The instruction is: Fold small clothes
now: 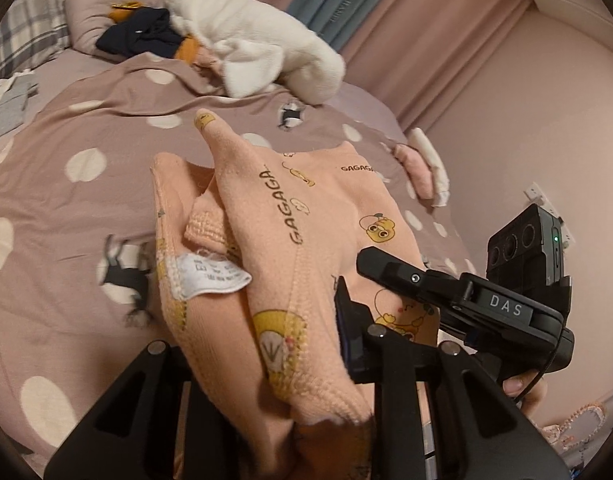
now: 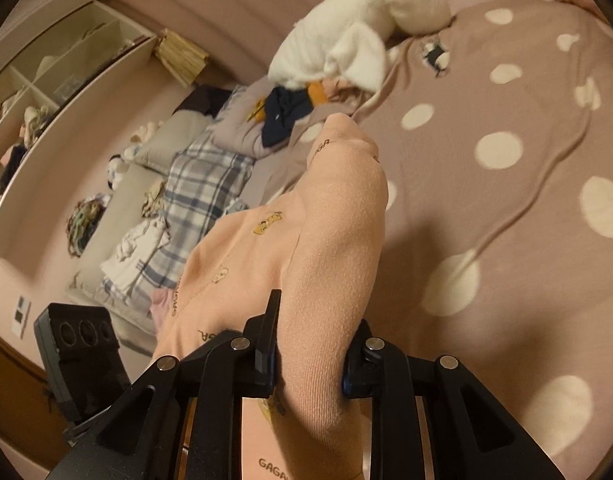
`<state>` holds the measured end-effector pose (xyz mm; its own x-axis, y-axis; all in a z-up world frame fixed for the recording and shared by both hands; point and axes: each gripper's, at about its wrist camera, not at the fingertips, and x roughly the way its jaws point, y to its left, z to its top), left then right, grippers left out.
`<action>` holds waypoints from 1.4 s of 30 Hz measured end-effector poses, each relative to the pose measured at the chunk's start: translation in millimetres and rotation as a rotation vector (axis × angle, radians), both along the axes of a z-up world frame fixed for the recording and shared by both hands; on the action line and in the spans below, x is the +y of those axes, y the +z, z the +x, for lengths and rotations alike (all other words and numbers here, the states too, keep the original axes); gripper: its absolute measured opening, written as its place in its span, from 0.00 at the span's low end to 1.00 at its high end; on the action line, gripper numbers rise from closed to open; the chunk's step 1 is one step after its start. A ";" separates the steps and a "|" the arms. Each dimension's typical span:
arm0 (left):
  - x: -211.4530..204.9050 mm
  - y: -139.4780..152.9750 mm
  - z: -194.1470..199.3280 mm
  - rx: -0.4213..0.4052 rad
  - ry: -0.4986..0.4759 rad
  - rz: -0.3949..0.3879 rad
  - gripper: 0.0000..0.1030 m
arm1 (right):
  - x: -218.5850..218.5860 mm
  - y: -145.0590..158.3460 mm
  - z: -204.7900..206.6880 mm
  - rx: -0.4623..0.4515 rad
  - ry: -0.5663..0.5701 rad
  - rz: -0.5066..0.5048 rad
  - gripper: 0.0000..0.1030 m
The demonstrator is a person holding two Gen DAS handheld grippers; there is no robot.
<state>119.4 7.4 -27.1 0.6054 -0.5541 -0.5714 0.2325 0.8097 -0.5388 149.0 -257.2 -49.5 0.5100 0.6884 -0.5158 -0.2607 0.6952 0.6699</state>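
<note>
Peach fleece baby garment with duck prints [image 1: 326, 208] hangs above the dotted mauve bedsheet [image 1: 66, 208], pinched narrow in both left gripper [image 1: 266, 356] and right gripper [image 2: 310, 360]. Judgement: keep edges taut and level, lay flat before folding, avoid twisting.

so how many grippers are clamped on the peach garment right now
2. The left gripper is shut on the peach garment near its label end; the right gripper pinches a fold of it further along, with the cloth lifted off the bed.
</note>
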 end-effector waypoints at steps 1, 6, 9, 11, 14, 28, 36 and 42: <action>-6.7 2.4 0.7 -0.006 -0.009 -0.004 0.25 | -5.1 2.2 -0.8 0.002 -0.007 0.000 0.24; -39.1 11.2 9.4 -0.015 -0.048 -0.010 0.25 | -34.5 11.9 -3.2 -0.026 -0.049 -0.018 0.24; -46.5 -0.9 12.6 0.012 -0.024 -0.006 0.39 | -49.2 3.3 -1.8 0.007 -0.090 -0.020 0.24; -45.6 -13.2 15.2 0.051 0.033 0.036 0.87 | -56.5 -6.5 0.5 0.046 -0.129 -0.061 0.37; -33.2 -27.9 14.6 0.066 0.110 0.054 0.99 | -65.7 -24.4 1.7 0.104 -0.181 -0.125 0.64; -35.0 -41.2 4.1 0.072 0.033 0.164 0.99 | -88.8 -33.1 -15.4 0.147 -0.240 -0.189 0.94; -48.3 -25.6 -14.3 0.009 0.027 0.235 1.00 | -93.6 -21.3 -32.5 0.136 -0.267 -0.313 1.00; -51.5 -14.3 -39.7 -0.024 0.024 0.232 1.00 | -87.8 -7.1 -55.4 0.099 -0.313 -0.454 1.00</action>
